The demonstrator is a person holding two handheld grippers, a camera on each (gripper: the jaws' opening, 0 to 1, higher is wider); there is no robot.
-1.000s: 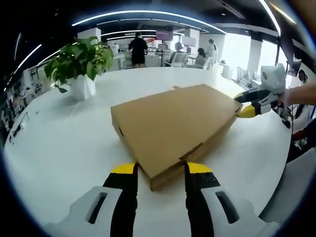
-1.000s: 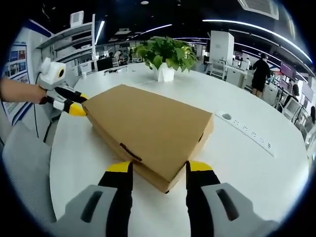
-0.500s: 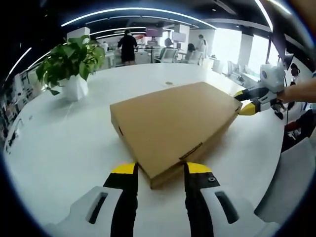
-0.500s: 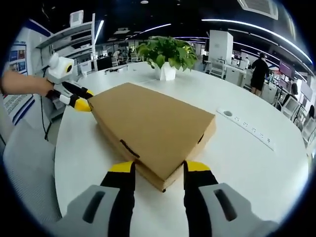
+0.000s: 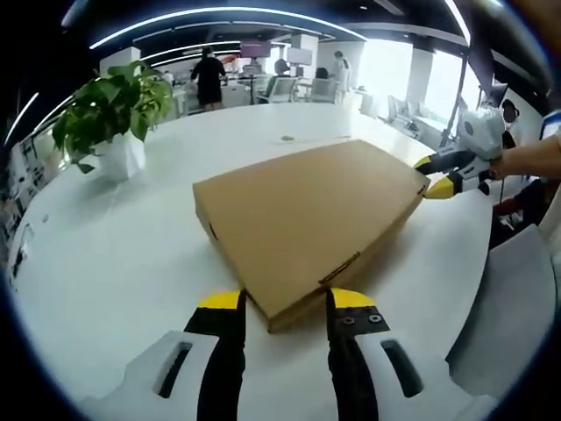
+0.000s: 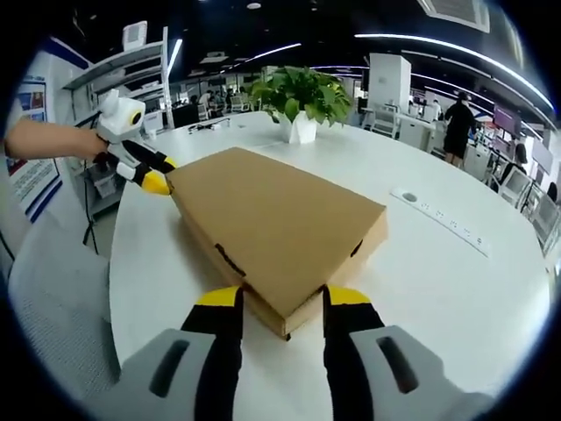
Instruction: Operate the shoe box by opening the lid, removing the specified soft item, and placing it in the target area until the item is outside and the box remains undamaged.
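A potted green plant in a white pot (image 5: 110, 132) stands near the white counter's (image 5: 105, 263) far left edge. Mid-counter lies the flat brown cardboard shoe box (image 5: 307, 219), closed, contents hidden. The left gripper (image 5: 285, 303) and right gripper (image 6: 272, 298), both spread, straddle opposite corners. Lifting the lid evenly should avoid tearing.

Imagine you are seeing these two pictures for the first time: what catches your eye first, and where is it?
A flat brown cardboard shoe box, lid shut, lies mid-way across the round white table, one corner between the jaws of each yellow-tipped tool: the left tool and the right tool, both open. Behind it, a leafy green plant in a white pot stands on the table.
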